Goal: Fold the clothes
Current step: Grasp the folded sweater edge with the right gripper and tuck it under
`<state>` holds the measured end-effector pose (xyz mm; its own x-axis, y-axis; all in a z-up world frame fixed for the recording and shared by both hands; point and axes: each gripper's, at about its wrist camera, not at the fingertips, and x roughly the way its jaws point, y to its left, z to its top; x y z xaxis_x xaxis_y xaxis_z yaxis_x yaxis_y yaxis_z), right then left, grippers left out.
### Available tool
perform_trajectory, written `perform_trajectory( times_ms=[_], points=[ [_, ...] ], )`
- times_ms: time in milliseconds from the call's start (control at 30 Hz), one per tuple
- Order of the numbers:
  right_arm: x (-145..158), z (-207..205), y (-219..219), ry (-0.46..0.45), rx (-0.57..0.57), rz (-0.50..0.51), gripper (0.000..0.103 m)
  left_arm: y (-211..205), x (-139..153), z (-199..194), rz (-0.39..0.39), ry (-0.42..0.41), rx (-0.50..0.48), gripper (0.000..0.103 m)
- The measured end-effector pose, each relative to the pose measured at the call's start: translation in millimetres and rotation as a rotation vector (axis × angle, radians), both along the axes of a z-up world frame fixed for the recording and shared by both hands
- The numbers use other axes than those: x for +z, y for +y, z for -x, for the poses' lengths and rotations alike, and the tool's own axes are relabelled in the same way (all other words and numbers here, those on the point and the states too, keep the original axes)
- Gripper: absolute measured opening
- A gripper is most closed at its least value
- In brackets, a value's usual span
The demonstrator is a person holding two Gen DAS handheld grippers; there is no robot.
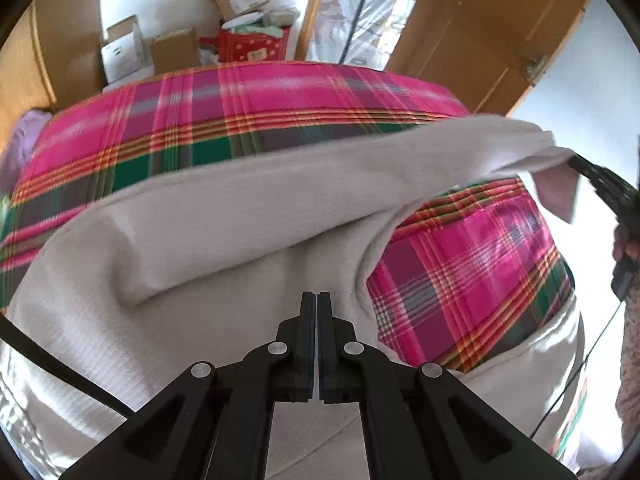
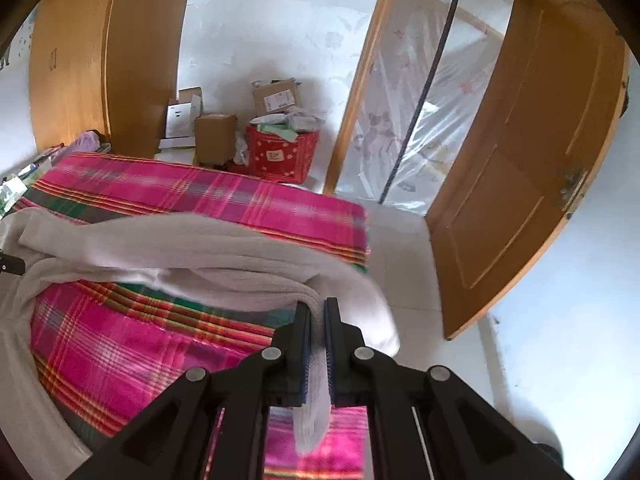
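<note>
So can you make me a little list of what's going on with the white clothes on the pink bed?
garment: a cream knitted garment, spread over the bed and partly lifted
bed cover: pink and green plaid sheet
right gripper: jaws shut on a fold of the garment, holding that end off the bed
left gripper: jaws shut, pointing down at the garment; whether cloth is pinched cannot be told
behind the bed: cardboard boxes and a red storage bin by the wall
door: wooden door, standing open
</note>
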<state>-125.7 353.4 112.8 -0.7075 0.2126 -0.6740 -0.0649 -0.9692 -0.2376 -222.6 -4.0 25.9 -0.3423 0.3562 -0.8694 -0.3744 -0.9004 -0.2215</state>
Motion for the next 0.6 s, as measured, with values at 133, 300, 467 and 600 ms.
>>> perform_trajectory(
  times_ms=[133,300,467,600],
  points=[
    [-6,2,19,-0.048,-0.052,0.017,0.007,10,-2,-1,-0.001,-0.003,-0.034,0.001],
    [-45,21,28,-0.136,-0.106,-0.018,0.007,7,-9,15,0.009,-0.019,-0.015,0.004],
    [-62,33,31,-0.166,-0.109,0.001,0.008,-2,-11,30,0.023,-0.004,0.012,0.004],
    [-56,30,23,-0.207,-0.082,0.023,0.011,-15,-8,40,-0.007,-0.023,0.050,0.004]
  ],
)
